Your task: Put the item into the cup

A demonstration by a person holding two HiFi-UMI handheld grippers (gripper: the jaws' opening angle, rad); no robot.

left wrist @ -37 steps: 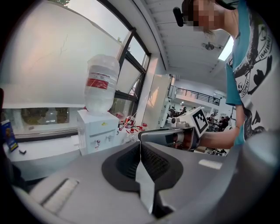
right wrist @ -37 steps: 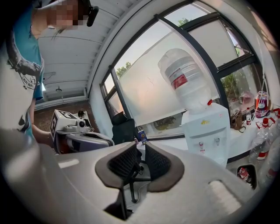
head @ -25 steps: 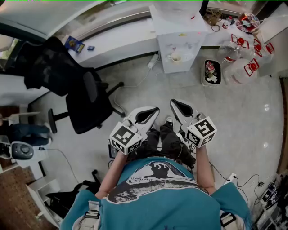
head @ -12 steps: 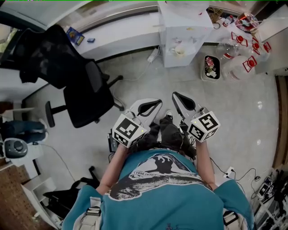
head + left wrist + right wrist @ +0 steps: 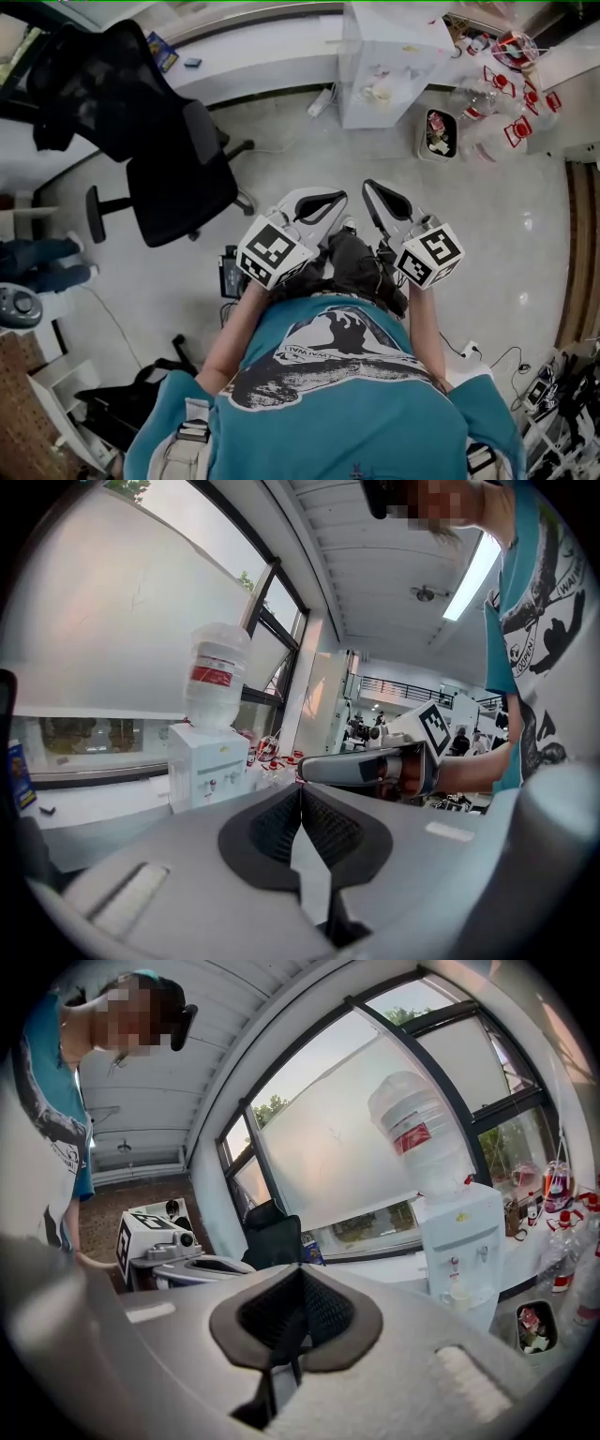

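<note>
I hold both grippers out in front of my chest, over the floor. My left gripper (image 5: 330,196) (image 5: 300,790) is shut with nothing between its pads. My right gripper (image 5: 372,187) (image 5: 300,1271) is shut and empty too. A pale cup (image 5: 380,92) (image 5: 458,1295) stands in the tap recess of a white water dispenser (image 5: 394,42) (image 5: 208,761) (image 5: 461,1227) ahead, well beyond both grippers. No loose item shows in any view.
A black office chair (image 5: 178,178) stands on the floor to the left. A small bin (image 5: 439,134) and large water bottles (image 5: 506,94) sit right of the dispenser. A white counter (image 5: 253,56) runs along the window. Another person's legs (image 5: 37,262) are at far left.
The floor, chair and dispenser have shifted in the head view as I walk toward the dispenser. Both grippers ride slightly higher in the picture and stay shut.
</note>
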